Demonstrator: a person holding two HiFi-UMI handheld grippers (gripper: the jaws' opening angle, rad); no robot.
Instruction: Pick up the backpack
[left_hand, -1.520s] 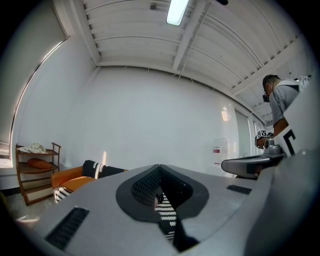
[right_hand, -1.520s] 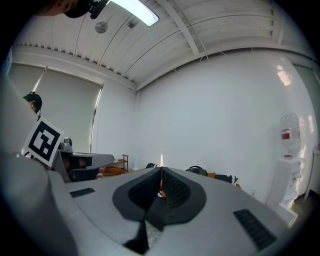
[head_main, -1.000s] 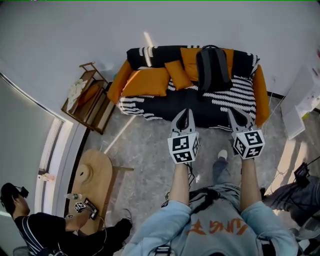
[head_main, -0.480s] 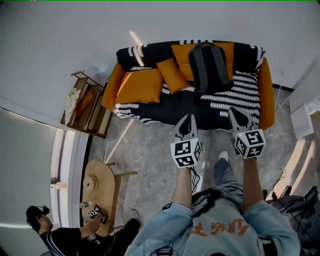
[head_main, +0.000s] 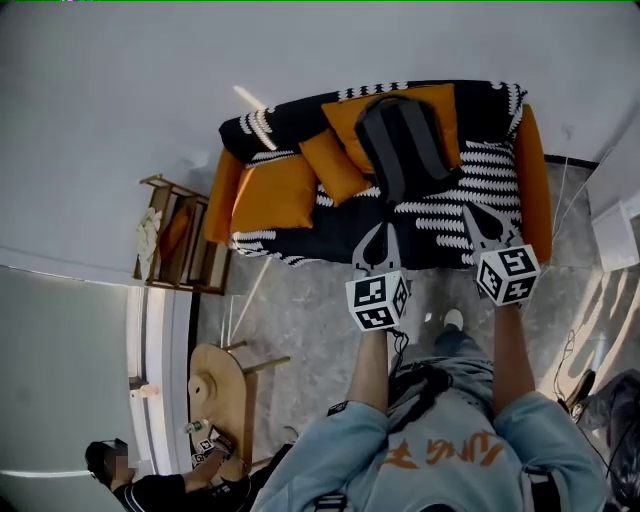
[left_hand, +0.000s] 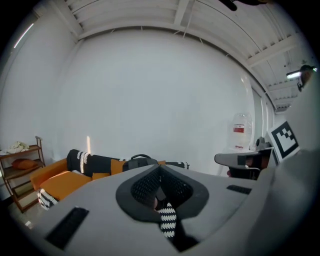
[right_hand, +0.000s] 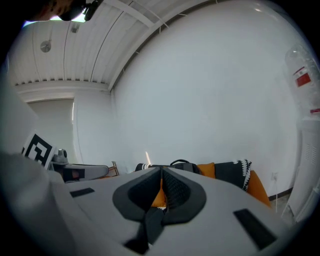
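Observation:
A dark grey backpack (head_main: 405, 145) leans upright against the back of a sofa (head_main: 533, 180) with orange cushions and a black-and-white striped throw. It also shows in the left gripper view as the backpack (left_hand: 141, 161), and in the right gripper view as the backpack (right_hand: 182, 164), seen over the closed jaws. My left gripper (head_main: 377, 236) is shut and empty, its tips over the sofa's front edge, short of the backpack. My right gripper (head_main: 474, 218) is shut and empty too, over the seat to the backpack's lower right. Neither touches the backpack.
A low wooden rack (head_main: 180, 240) stands left of the sofa. A round wooden table (head_main: 220, 385) and a seated person (head_main: 150, 485) are at the lower left. A white cabinet (head_main: 620, 235) flanks the sofa's right end, with cables (head_main: 570, 370) on the floor.
Both grippers have travelled forward with the person from over the floor to the sofa's front edge. The sofa and backpack now sit closer and larger in the head view.

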